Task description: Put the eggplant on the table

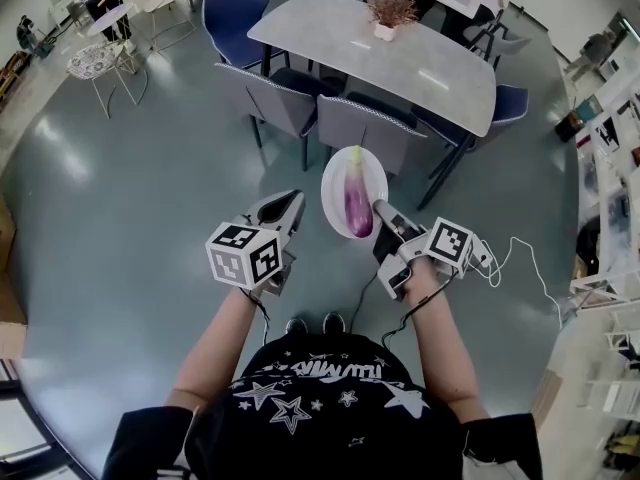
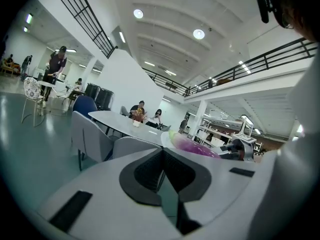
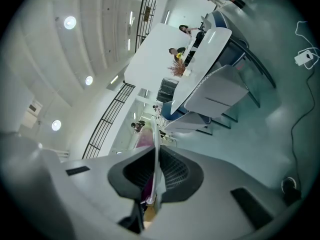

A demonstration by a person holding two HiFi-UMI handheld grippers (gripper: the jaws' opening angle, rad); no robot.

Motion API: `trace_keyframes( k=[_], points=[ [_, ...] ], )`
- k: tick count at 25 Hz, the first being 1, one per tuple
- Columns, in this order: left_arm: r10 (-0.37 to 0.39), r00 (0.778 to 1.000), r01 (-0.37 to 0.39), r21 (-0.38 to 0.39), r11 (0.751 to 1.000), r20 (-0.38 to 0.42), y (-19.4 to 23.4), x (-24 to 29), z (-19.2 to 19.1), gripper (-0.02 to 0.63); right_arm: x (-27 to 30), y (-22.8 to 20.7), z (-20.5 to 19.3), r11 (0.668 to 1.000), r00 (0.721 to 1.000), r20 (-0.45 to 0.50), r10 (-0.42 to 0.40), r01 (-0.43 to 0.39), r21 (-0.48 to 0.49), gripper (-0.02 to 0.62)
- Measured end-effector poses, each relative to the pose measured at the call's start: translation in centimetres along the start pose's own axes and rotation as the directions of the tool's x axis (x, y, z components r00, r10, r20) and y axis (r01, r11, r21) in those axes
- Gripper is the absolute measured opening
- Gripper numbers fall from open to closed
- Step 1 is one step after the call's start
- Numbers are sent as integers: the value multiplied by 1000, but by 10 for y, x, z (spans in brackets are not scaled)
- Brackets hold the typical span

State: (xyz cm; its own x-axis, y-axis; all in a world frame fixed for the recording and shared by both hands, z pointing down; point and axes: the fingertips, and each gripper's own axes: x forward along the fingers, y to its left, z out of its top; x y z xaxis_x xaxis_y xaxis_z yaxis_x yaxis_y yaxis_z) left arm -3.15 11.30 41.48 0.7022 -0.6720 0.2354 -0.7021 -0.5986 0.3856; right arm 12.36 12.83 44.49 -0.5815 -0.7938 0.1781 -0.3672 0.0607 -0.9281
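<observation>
The right gripper (image 1: 381, 209) is clamped on the near rim of a white plate (image 1: 335, 190) and holds it out ahead of itself, roughly level. In the right gripper view the plate's thin edge (image 3: 155, 145) runs straight in between the two jaws, which press on it from either side. The eggplant (image 1: 357, 200) lies on that plate just ahead of the right gripper's tips: long, purple, its pale green end pointing away from the gripper. It touches nothing but the plate.

The left gripper (image 1: 291, 204) is beside the plate on its left, close to the rim but apart from it. In the left gripper view its jaws (image 2: 162, 156) meet with no gap and nothing between them, so it is closed and empty. From there the eggplant (image 2: 198, 147) shows off to the right, with the right gripper (image 2: 239, 149) beyond it.

The table (image 1: 420, 63) stands well ahead of both grippers; a small potted plant (image 1: 389, 14) sits on its far half. Between the plate and the table are two grey chairs (image 1: 362, 128) pushed in along the near side – the plate hangs in front of the right-hand one. A white cable (image 1: 520, 256) trails to the right of the right gripper
</observation>
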Motion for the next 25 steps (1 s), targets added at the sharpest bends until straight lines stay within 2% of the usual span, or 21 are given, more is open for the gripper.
trace_keyframes(
  k=[9,18,25],
  points=[
    [0,1000,1,46,999,-6,4,1,-3,6,7,0,-5,1000,1000,-7,-5,5,-4,32],
    [2,1000,-1,24,1000,-20,20,-3,-9,6,19,-3,-19,999,999,-24,-26,27,19,32],
    [9,1000,-8,66,998,-16,23,-2,-6,6,24,1,-19,999,999,-22,-30,29,-38,34]
  ],
)
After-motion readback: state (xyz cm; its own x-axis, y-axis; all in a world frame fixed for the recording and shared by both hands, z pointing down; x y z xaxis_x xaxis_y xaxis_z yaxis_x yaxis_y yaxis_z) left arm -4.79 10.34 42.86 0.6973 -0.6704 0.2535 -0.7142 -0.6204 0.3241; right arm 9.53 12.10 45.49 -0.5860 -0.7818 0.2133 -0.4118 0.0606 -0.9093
